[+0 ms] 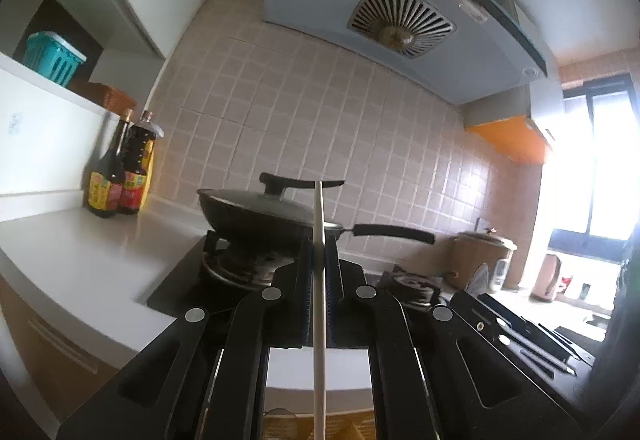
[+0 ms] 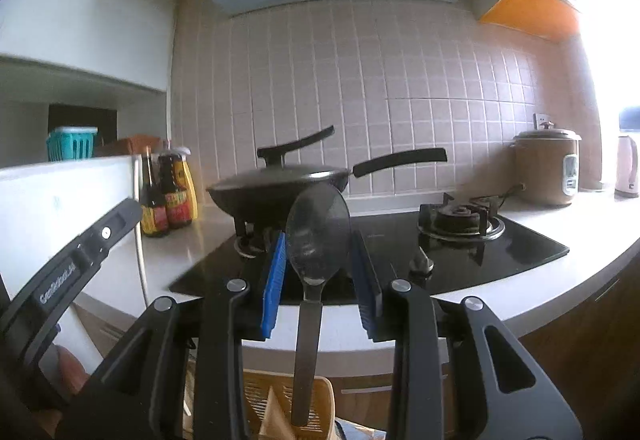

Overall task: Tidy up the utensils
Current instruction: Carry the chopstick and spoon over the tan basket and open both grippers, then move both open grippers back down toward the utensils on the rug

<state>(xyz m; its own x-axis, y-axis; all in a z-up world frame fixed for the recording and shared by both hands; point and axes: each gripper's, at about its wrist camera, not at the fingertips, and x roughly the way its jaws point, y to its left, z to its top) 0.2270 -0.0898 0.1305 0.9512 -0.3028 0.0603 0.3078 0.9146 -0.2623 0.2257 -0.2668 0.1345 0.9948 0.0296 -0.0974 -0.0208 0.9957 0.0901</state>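
Observation:
My left gripper (image 1: pixel 318 246) is shut on a thin white chopstick (image 1: pixel 319 320), which stands upright between the pads and pokes up in front of the wok. My right gripper (image 2: pixel 320 240) is shut on a dark spoon (image 2: pixel 318 232). Its bowl sits up between the blue pads (image 2: pixel 274 280) and its handle (image 2: pixel 306 352) hangs down below them. Under the spoon handle is the slatted rim of a beige basket (image 2: pixel 276 400). Both grippers point level across the stove.
A lidded black wok (image 2: pixel 280 183) sits on the left burner of a black glass hob (image 2: pixel 520 252), with its long handle (image 2: pixel 400 159) pointing right. Sauce bottles (image 2: pixel 168 203) stand on the white counter (image 1: pixel 100 260). A rice cooker (image 2: pixel 548 167) is at the right. A hand (image 2: pixel 68 368) shows at the lower left.

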